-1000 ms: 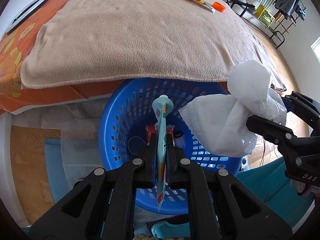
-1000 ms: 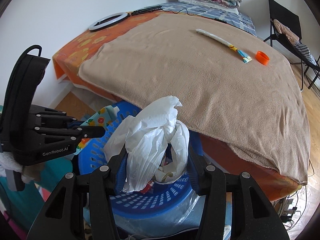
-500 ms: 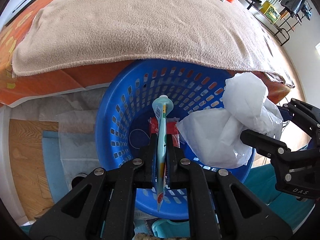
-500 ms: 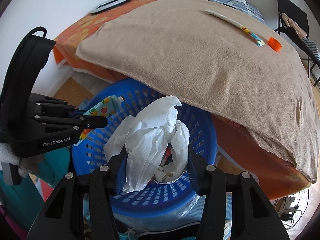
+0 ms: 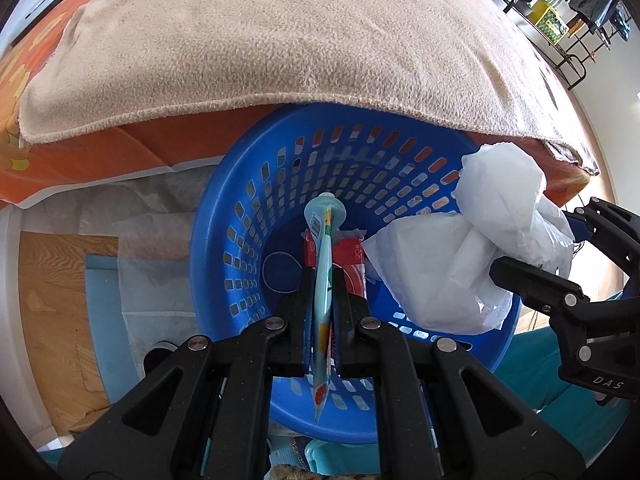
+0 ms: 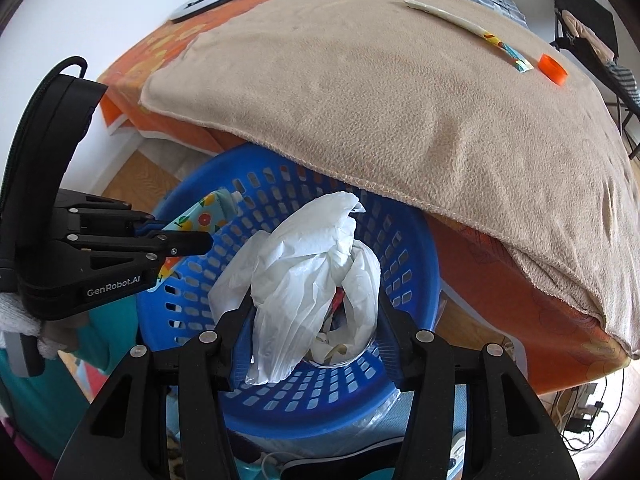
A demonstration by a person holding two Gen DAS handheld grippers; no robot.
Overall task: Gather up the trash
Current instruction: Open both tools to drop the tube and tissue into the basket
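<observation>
We hold a tube (image 5: 324, 280) pinched in the left gripper (image 5: 323, 300) and a plastic bag (image 6: 316, 280) between the opening right gripper (image 6: 316, 312) fingers, over the blue basket (image 6: 416, 280); next, we drop both in.

Blue basket (image 5: 248, 216): moulded plastic, smooth, faint sheen, walls pierced with slots. White bag (image 6: 312, 272): thin plastic film, crinkled, slightly translucent, soft gloss. Tube (image 5: 323, 280): flexible printed plastic, smooth, satin, fruit pattern over pale teal. Red packet (image 5: 354, 260) on the basket floor: glossy printed wrapper. Blanket (image 6: 400, 112): beige fleece cloth, matt, napped and fuzzy, stitched hem. Sheet (image 5: 132, 148) under it: orange woven cloth, matt, smooth. Floor (image 5: 52, 300): wood boards, light grain, low sheen. Left gripper (image 5: 323, 312) and right gripper (image 6: 316, 320): black plastic, matt, finely grainy, with bright metal rivets. Orange cap (image 6: 552, 68): smooth plastic.
</observation>
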